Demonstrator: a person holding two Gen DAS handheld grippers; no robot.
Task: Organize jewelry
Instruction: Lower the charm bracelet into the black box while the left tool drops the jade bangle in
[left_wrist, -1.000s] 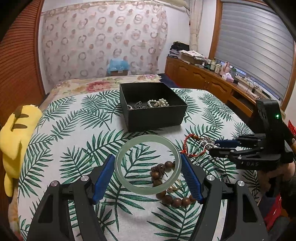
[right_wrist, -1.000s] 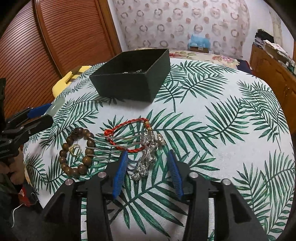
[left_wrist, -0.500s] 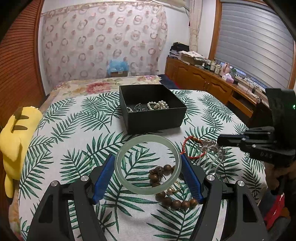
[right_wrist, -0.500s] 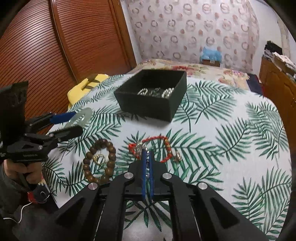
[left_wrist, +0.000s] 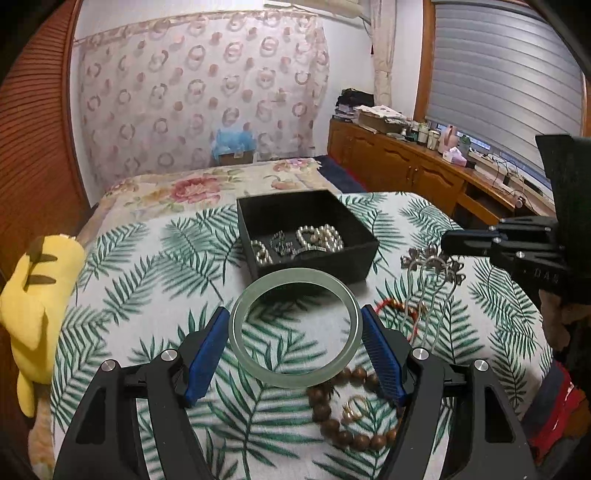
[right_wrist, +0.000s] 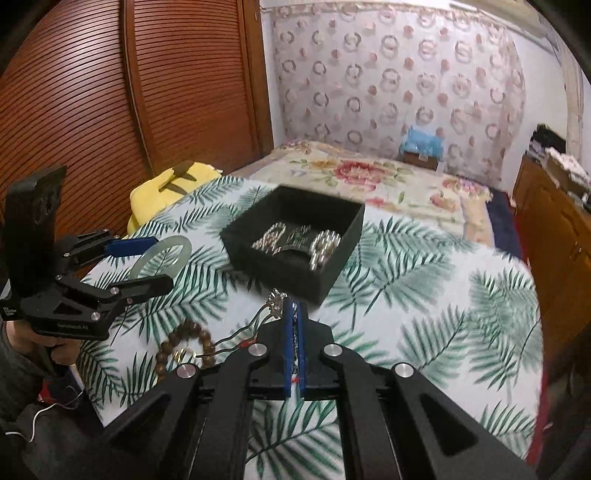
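Observation:
My left gripper (left_wrist: 294, 326) is shut on a pale green jade bangle (left_wrist: 258, 295) and holds it above the leaf-print cloth, just in front of the black jewelry box (left_wrist: 354, 236). The box holds pearl and silver pieces. My right gripper (right_wrist: 294, 314) is shut on a silver hair comb (left_wrist: 430, 264), lifted off the cloth with its prongs hanging down, close to the box's near corner (right_wrist: 321, 284). A wooden bead bracelet (left_wrist: 347, 437) with a gold ring (left_wrist: 354, 406) inside it and a red cord bracelet (left_wrist: 388, 304) lie on the cloth.
A yellow plush toy (left_wrist: 33, 295) lies at the left edge of the bed. A wooden sideboard (left_wrist: 424, 173) with clutter runs along the right wall. A slatted wooden wardrobe (right_wrist: 110, 110) stands on the left.
My right gripper closed on the silver hair comb and lifted it off the cloth toward the box. My left gripper carried the bangle up and nearer the box.

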